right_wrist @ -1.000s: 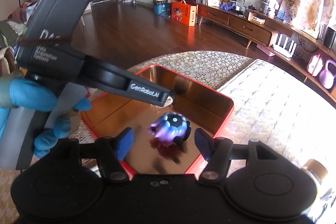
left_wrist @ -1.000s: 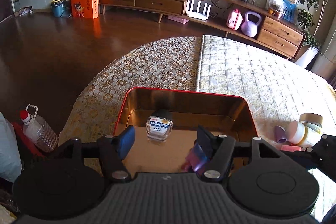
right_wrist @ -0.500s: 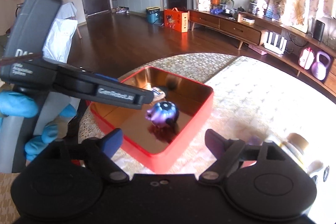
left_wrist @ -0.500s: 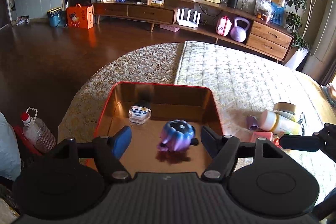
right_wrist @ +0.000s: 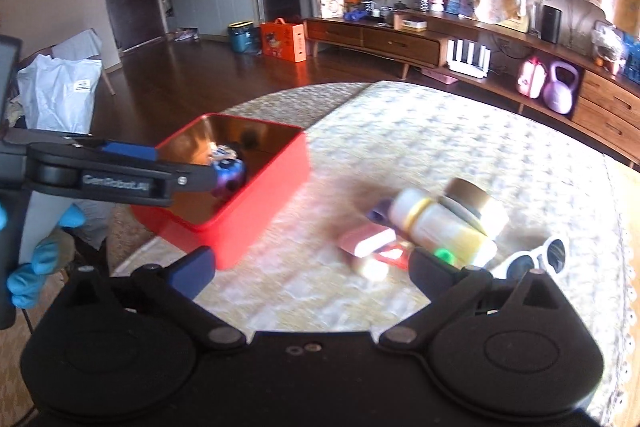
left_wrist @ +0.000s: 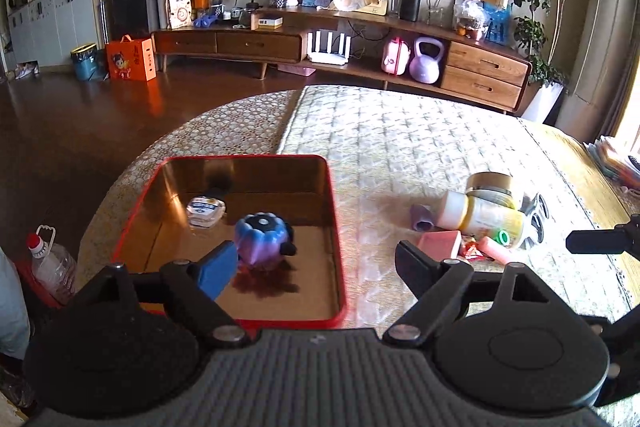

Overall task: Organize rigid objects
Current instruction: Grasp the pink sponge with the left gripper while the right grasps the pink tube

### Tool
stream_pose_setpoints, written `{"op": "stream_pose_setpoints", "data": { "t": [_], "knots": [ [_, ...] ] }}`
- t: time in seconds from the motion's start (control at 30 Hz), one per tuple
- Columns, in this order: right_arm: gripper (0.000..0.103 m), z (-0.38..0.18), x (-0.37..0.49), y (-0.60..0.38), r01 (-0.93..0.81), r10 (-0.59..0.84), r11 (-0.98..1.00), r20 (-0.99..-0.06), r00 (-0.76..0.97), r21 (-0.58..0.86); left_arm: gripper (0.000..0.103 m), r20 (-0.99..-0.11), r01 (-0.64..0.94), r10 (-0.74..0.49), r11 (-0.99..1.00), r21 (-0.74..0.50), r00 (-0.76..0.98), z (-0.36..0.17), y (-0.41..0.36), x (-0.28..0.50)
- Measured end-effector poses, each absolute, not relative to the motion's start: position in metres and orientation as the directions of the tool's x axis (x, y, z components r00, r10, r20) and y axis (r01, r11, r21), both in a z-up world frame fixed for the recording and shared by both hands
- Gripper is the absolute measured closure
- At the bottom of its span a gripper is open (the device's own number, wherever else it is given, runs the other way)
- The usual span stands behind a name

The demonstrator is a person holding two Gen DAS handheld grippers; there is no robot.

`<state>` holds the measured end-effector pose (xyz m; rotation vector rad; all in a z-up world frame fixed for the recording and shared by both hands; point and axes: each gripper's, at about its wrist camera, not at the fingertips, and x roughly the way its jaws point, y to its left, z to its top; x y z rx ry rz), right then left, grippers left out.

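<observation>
Left wrist view: your left gripper [left_wrist: 316, 259] has its jaws spread and still widening, nothing between them. It sits over the near right corner of the red tin box [left_wrist: 336, 227]. Inside the box: a purple-blue round toy [left_wrist: 262, 239] just beside your left blue pad, and a small clear bottle [left_wrist: 206, 209] behind it, nearer the back wall. The box stands on the worktop [left_wrist: 400, 147], which has a patterned cloth. To the right of the box lies a loose pile: a cream bottle [left_wrist: 480, 215] on its side, a pink block [left_wrist: 440, 243] and a tape roll [left_wrist: 490, 185].

Right wrist view: your right gripper [right_wrist: 312, 267] has its jaws wide and opening too, empty, above bare cloth between the box [right_wrist: 264, 203] and the pile. White sunglasses [right_wrist: 536, 259] lie at the pile's right edge. Your blue-gloved left hand [right_wrist: 36, 259] holds the other gripper, whose finger reaches over the box by the toy [right_wrist: 228, 175]. Picture is motion-blurred.
</observation>
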<state>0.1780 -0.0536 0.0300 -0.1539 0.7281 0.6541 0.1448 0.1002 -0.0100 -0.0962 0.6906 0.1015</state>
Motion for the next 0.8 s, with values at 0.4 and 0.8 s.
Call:
{"op": "stream_pose_setpoints", "data": {
  "t": [0.4,0.8],
  "knots": [
    [0.000,0.013,0.194,-0.109,-0.546,0.452,0.833,-0.678,0.579,0.089,0.016,-0.659,-0.010,-0.067,0.994,-0.111,0.749,-0.033,0.050,0.162],
    [0.012,-0.005,0.209,-0.109,-0.603,0.473,0.794,-0.704,0.530,0.079,0.016,-0.715,0.031,-0.098,0.994,-0.106,0.692,-0.066,0.036,0.212]
  ]
}}
